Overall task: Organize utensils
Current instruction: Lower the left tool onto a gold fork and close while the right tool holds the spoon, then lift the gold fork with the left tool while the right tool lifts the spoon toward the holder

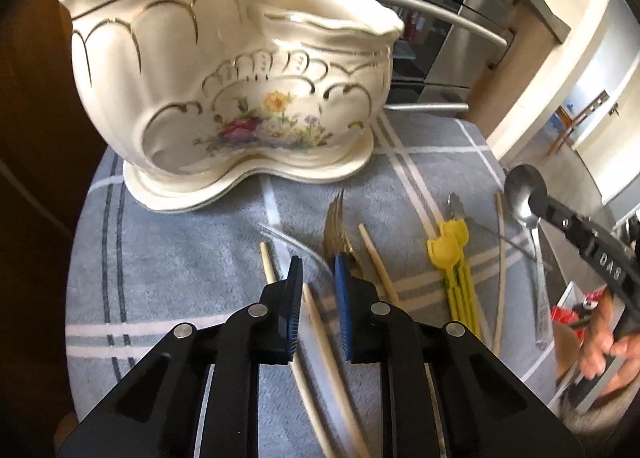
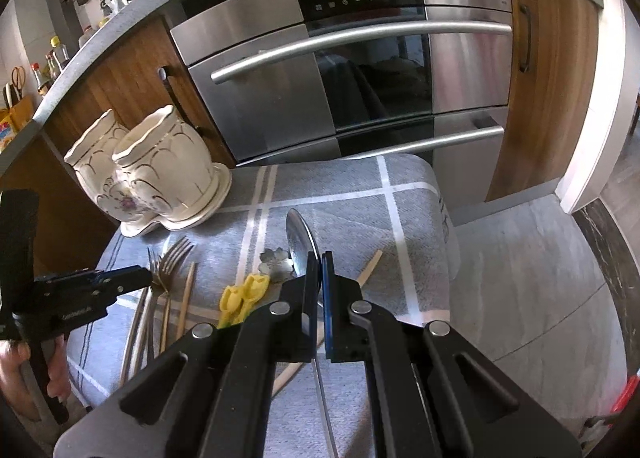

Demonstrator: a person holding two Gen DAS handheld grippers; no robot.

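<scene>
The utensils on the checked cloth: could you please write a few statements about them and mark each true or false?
1. The right gripper is clamped on a spoon. True.
2. The ceramic holder lies on its side. False: it stands upright.
3. The yellow utensils are in the holder. False: they lie on the cloth.
4. A wooden chopstick runs between the left gripper jaws. True.

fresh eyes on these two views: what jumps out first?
The cream, gold-trimmed ceramic holder with painted flowers, standing at the far left of the grey checked cloth. Next, the right tongs shut on a steel spoon, lifted above the cloth. Then the left tongs poised over forks and wooden chopsticks lying loose near yellow picks.
</scene>
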